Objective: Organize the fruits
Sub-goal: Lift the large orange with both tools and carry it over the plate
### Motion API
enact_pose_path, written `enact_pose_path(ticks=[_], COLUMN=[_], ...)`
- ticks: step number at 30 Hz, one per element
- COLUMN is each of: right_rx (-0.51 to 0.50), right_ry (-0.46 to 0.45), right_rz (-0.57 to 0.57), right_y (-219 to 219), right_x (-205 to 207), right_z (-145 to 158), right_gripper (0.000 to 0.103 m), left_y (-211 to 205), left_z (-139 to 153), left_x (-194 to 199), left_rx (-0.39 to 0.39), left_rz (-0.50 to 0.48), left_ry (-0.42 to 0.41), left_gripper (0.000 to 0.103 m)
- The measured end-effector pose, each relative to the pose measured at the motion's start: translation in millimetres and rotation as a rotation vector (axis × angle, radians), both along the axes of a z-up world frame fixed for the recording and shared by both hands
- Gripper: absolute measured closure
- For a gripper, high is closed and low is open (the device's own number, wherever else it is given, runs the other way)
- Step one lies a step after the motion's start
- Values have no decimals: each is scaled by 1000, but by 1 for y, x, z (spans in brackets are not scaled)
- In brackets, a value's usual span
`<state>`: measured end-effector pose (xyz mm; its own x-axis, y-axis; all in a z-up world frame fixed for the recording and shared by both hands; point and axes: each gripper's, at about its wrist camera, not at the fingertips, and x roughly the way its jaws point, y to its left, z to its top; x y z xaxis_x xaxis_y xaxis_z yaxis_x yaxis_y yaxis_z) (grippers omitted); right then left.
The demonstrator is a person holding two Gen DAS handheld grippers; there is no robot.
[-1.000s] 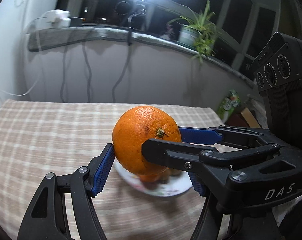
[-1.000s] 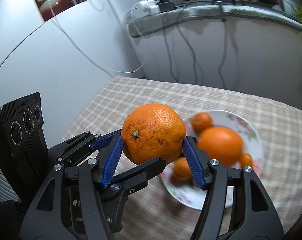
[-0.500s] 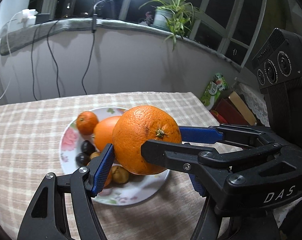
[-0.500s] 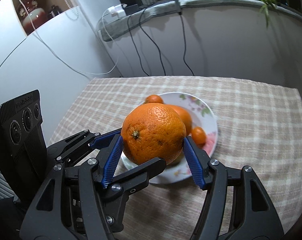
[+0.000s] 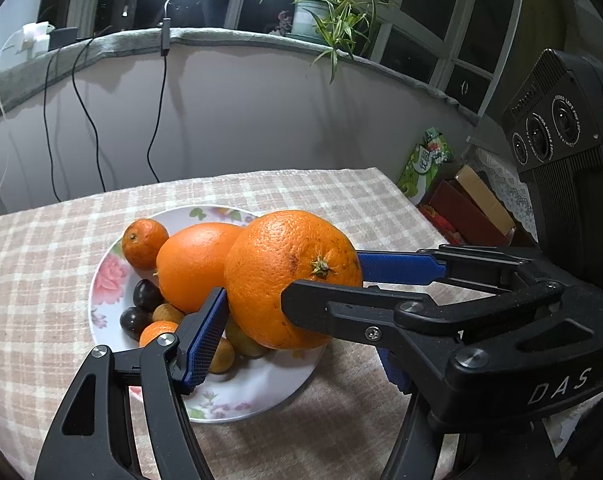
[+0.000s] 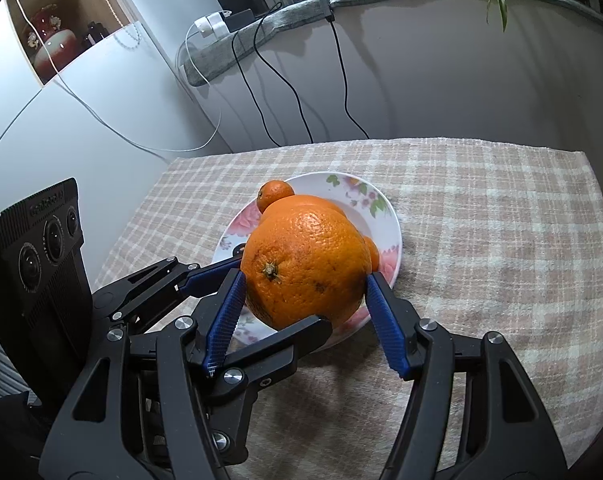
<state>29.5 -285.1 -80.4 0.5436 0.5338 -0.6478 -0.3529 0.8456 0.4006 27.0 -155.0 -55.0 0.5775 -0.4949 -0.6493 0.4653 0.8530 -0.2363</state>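
Grippers, two, both clamped on one large orange (image 5: 289, 276), which is held at frame centre in each wrist view. Left gripper (image 5: 289, 312): blue pads (image 5: 205, 332) pressing the fruit's sides. Right gripper (image 6: 305, 304): blue pads (image 6: 225, 316) likewise pressed against it, stem end facing the camera. Behind and below: flowered plate (image 5: 261, 392) on checked tablecloth (image 6: 481, 220), holding a second orange (image 5: 193, 264), a small mandarin (image 5: 143, 243), two dark fruits (image 5: 145, 294) and small yellowish ones. Upper frame: grey ledge with cables (image 5: 157, 120) and potted plant (image 5: 325, 12).
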Motion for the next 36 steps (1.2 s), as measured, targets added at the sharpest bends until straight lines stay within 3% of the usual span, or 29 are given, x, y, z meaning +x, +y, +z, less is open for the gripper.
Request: enact_pose_path(ticks=[26, 36], right_rx=[-3, 1], right_ry=[28, 0], right_rz=[-34, -42], right_y=[-11, -11], right_x=[1, -2], right_z=[-14, -4], right_gripper=[38, 38], left_y=[-11, 0], left_z=[-8, -2], left_x=[3, -3], left_rx=[21, 12], left_rz=[-35, -24], left_ry=[26, 12], left_gripper=[35, 35])
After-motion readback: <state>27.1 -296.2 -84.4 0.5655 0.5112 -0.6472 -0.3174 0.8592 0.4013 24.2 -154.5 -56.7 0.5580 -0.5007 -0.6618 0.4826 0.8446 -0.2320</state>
